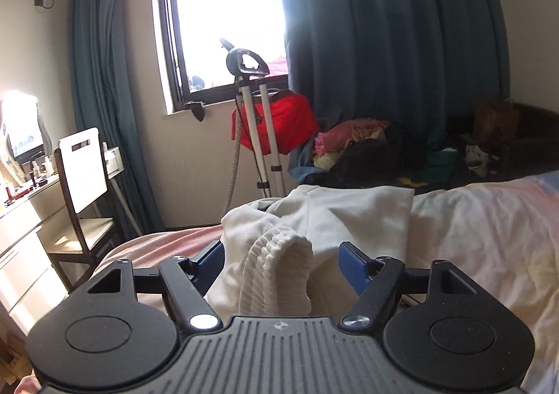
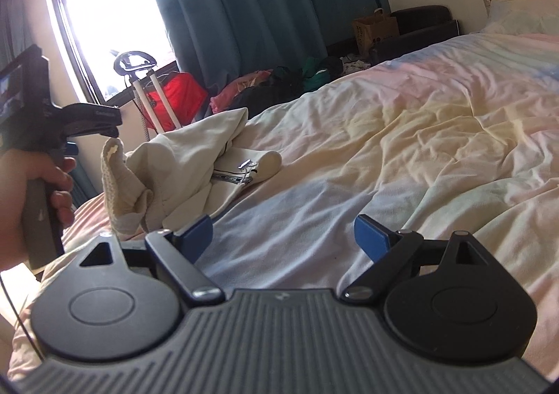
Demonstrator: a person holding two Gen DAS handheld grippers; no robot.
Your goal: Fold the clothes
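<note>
A cream garment lies bunched near the bed's left edge, and its ribbed cuff stands up between the jaws of my left gripper. The jaws stand wide; the right pad is clear of the cloth, while the left pad is at its edge. In the right wrist view the same garment shows a drawstring with metal tips, and the cuff rises just under the left gripper, which a hand holds. My right gripper is open over bare sheet.
The bed has a rumpled pastel cover. Left of it stand a chair and a dressing table. Behind are a garment steamer, a red bag, a pile of clothes, dark curtains and a paper bag.
</note>
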